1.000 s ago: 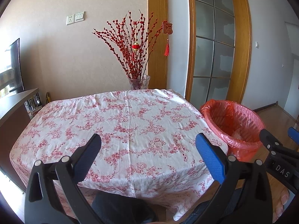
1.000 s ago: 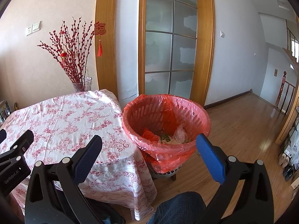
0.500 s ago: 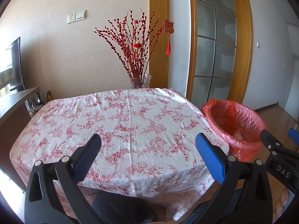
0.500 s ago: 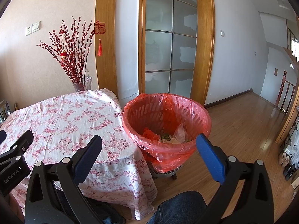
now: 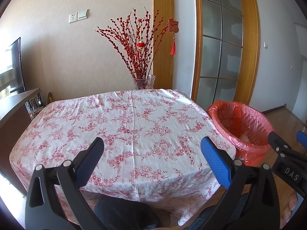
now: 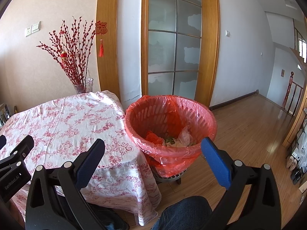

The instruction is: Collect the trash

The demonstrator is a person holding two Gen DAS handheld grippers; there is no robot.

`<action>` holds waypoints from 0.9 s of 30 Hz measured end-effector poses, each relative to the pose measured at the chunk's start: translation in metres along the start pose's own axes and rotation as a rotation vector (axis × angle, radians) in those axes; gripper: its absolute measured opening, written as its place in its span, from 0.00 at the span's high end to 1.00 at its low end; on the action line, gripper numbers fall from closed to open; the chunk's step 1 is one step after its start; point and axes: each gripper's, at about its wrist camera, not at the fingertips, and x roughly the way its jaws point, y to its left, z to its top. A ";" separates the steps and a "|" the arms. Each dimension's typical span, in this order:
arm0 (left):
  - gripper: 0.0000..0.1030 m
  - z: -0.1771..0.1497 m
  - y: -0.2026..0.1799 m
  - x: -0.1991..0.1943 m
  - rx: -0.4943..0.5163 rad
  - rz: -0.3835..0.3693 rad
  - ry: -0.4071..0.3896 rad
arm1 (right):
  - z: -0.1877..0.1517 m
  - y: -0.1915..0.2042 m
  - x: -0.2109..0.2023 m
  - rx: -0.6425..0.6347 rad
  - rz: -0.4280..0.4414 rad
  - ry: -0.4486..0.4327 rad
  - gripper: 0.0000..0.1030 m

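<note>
- Trash (image 6: pixel 172 140) is seen at the bottom of the red-lined bin (image 6: pixel 191 153), which stands on the floor just beside the bench (image 6: pixel 67 118).
- The left claw (image 5: pixel 151 157) is held released above the bench's near edge.
- The right claw (image 6: pixel 153 157) is held released, near the bin.

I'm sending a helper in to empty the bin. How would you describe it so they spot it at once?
Find the table with the pink floral cloth. The bin stands on the wooden floor beside it, before the frosted glass door. It alone wears a translucent red liner, with scraps inside.
</note>
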 end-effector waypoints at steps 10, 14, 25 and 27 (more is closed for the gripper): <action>0.04 0.000 0.000 0.002 -0.001 0.002 0.004 | 0.000 0.001 0.001 0.000 0.000 0.003 0.03; 0.04 -0.001 0.000 0.002 0.001 0.003 0.007 | -0.001 0.001 0.002 0.001 0.000 0.006 0.03; 0.04 -0.002 -0.001 0.003 0.001 0.012 0.010 | -0.002 0.001 0.002 0.002 0.001 0.009 0.03; 0.04 -0.002 -0.001 0.003 0.002 0.012 0.010 | -0.002 0.000 0.002 0.002 0.002 0.008 0.03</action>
